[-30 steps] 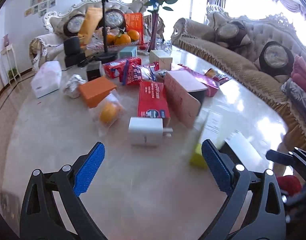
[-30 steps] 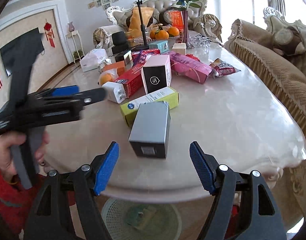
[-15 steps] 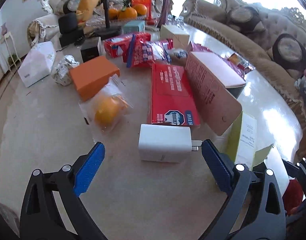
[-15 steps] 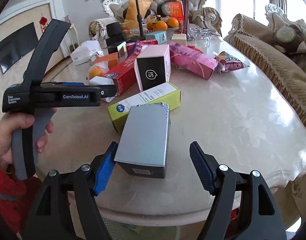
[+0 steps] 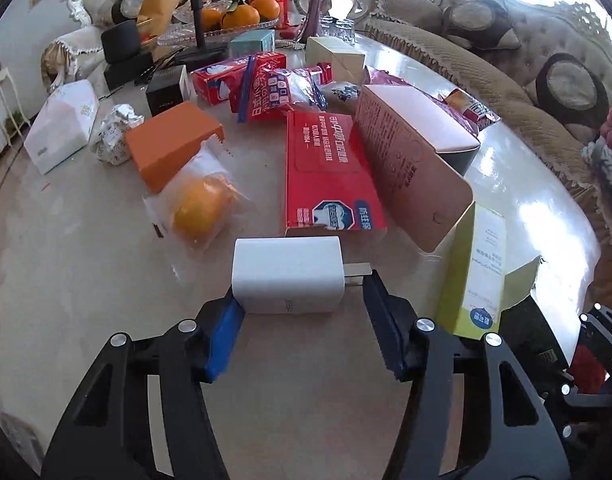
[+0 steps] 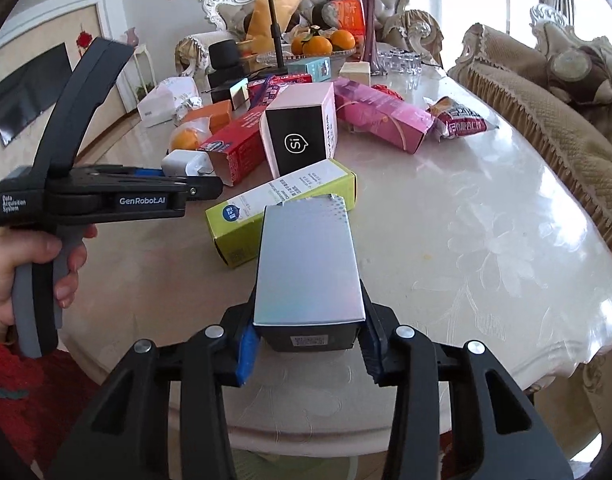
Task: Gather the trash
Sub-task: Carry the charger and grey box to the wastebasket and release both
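Silver box (image 6: 307,268), torn far end

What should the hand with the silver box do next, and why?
Probably lift the silver box slightly off the table. The right gripper looks closed on its near end, blue fingertips pressed to both sides, while its far end lies against the yellow-green carton. Raising it first would likely avoid dragging that carton along.

Bare marble table (image 6: 485,216) toward the sofa; boxes, perhaps touching, crowding yellow-green carton (image 6: 282,204) on the far side
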Demonstrator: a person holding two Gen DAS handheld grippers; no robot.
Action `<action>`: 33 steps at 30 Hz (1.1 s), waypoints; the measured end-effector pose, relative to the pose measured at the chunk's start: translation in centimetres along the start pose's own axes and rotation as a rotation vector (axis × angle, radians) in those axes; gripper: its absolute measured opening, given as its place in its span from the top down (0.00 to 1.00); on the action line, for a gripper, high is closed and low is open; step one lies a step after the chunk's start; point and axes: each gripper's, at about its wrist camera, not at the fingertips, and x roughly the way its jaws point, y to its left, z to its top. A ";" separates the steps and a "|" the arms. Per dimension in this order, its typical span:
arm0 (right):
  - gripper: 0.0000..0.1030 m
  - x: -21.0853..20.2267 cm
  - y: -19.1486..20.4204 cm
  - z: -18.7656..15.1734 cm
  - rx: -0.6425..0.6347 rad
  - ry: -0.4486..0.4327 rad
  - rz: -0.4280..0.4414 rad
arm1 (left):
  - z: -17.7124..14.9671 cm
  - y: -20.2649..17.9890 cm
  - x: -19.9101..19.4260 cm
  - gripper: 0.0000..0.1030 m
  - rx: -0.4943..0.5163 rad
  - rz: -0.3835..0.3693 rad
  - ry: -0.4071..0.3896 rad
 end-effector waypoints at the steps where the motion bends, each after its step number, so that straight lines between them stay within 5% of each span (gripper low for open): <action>1: 0.61 -0.1 -0.1 -0.1 0.006 0.001 0.005 | -0.1 0.2 -0.1 0.44 -0.008 -0.009 -0.002; 7: 0.61 -1.6 -1.0 -0.3 0.049 -0.020 0.042 | -1.3 0.5 -2.6 0.44 -0.029 -0.040 -0.041; 13: 0.61 -6.0 -1.2 -0.5 0.055 -0.065 0.125 | -3.7 -0.7 -9.4 0.44 0.017 -0.061 -0.143; 17: 0.61 -10.0 -0.7 -3.1 0.030 -0.060 0.180 | -8.3 -3.2 -14.7 0.44 0.092 -0.094 -0.190; 21: 0.61 -12.3 0.0 -7.6 0.040 0.017 0.208 | -14.7 -5.2 -16.6 0.44 0.116 -0.149 -0.141; 27: 0.61 -7.8 0.2 -14.7 0.090 0.224 0.201 | -23.3 -7.0 -11.8 0.44 0.101 -0.220 0.044; 33: 0.61 0.2 0.2 -18.2 0.079 0.365 0.137 | -26.8 -7.2 -3.6 0.43 0.054 -0.229 0.154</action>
